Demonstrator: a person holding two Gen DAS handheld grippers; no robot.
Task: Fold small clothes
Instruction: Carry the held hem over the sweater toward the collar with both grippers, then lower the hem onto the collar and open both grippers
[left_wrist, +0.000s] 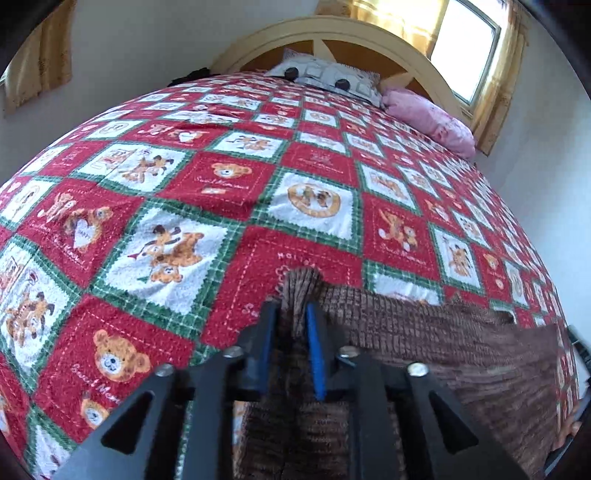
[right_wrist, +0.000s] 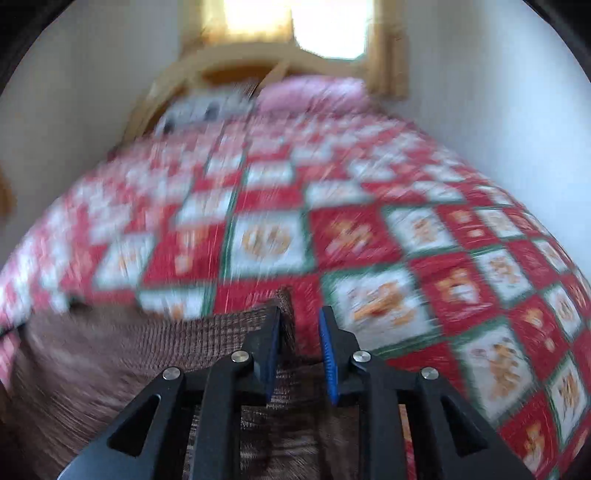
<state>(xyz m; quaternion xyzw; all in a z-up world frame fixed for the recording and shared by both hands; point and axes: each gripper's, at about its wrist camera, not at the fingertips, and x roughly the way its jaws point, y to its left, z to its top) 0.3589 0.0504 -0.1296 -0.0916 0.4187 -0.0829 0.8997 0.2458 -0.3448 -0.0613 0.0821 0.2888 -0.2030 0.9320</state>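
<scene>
A brown ribbed knit garment (left_wrist: 424, 332) lies on the red, white and green teddy-bear bedspread (left_wrist: 184, 184), spread to the right of my left gripper (left_wrist: 291, 308). One bunched corner of it stands up between the blue pads (left_wrist: 314, 343), which are slightly apart and do not seem to pinch it. In the blurred right wrist view the same garment (right_wrist: 110, 350) stretches to the left. My right gripper (right_wrist: 301, 314) is open; a cloth corner rests against its left finger (right_wrist: 271, 332), and red bedspread (right_wrist: 369, 240) shows through the gap.
At the head of the bed are a white patterned pillow (left_wrist: 332, 75), a pink pillow (left_wrist: 428, 118) and a curved wooden headboard (left_wrist: 332, 33). A bright curtained window (left_wrist: 465, 48) is behind it. White walls run close along both sides of the bed.
</scene>
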